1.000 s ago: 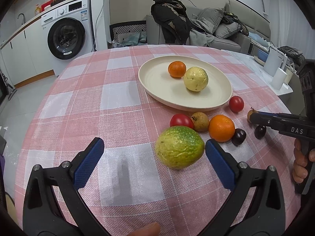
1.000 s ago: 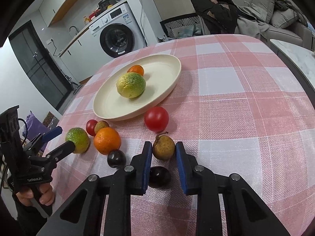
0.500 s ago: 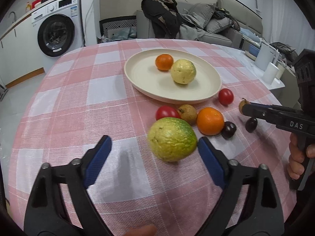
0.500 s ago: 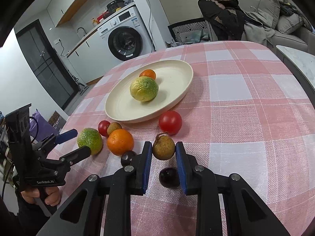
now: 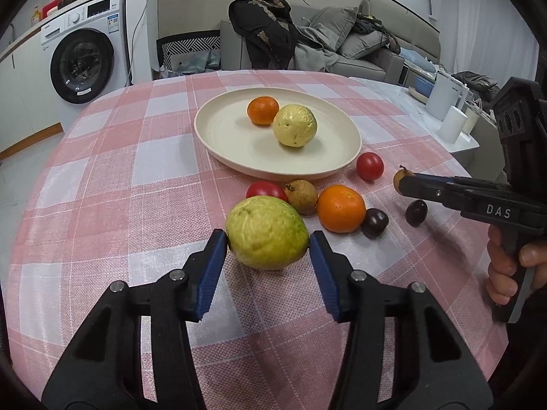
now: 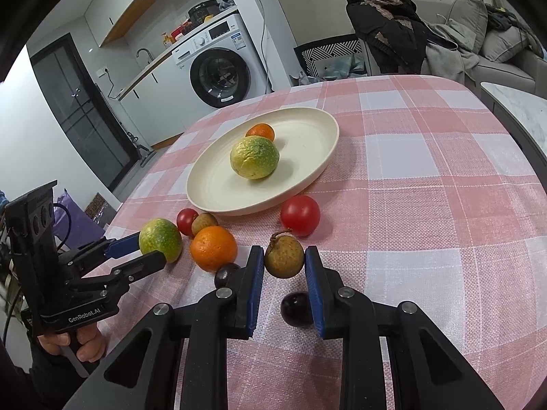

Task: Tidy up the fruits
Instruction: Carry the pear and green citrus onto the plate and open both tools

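Observation:
My left gripper (image 5: 268, 247) is shut on a green guava (image 5: 267, 232) near the table's front; it also shows in the right wrist view (image 6: 160, 240). My right gripper (image 6: 284, 266) is shut on a brown longan (image 6: 284, 256), held above the cloth; the longan also shows in the left wrist view (image 5: 398, 178). A cream plate (image 5: 239, 143) holds a small orange (image 5: 262, 110) and a yellow guava (image 5: 294, 125). On the cloth lie two red tomatoes (image 5: 370, 166), another longan (image 5: 302, 196), an orange (image 5: 341, 208) and two dark plums (image 5: 375, 222).
The round table has a pink checked cloth (image 5: 112, 177). A washing machine (image 5: 85, 58) stands back left, a sofa with clothes (image 5: 307, 41) behind, and a side table with white containers (image 5: 448, 116) at the right.
My left gripper moved forward and closed on the green guava. My right gripper, holding the longan, rose slightly above the cloth.

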The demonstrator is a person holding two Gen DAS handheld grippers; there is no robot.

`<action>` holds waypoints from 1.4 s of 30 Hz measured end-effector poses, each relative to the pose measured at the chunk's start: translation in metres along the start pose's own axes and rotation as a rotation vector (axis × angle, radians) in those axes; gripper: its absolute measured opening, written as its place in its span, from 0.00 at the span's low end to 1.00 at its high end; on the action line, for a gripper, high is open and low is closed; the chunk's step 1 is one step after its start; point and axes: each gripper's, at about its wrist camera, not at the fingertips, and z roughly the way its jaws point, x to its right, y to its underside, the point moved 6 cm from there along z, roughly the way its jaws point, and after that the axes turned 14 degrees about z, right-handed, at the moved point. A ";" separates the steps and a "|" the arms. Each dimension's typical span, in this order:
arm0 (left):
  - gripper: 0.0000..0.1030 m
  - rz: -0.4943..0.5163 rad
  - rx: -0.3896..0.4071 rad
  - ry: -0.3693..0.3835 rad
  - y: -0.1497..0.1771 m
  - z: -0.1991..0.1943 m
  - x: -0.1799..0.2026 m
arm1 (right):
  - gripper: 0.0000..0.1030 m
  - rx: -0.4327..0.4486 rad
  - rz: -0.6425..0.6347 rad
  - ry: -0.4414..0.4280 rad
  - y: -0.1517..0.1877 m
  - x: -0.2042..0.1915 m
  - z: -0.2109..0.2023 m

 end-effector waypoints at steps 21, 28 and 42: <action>0.57 -0.019 -0.042 -0.014 -0.001 0.013 -0.005 | 0.24 0.001 -0.021 -0.012 0.003 -0.007 -0.001; 0.49 -0.029 -0.019 -0.009 -0.002 0.011 -0.007 | 0.24 0.005 -0.023 -0.016 0.003 -0.008 -0.004; 0.49 -0.046 0.152 -0.063 -0.034 -0.026 -0.015 | 0.24 0.056 -0.023 -0.041 -0.015 -0.017 -0.013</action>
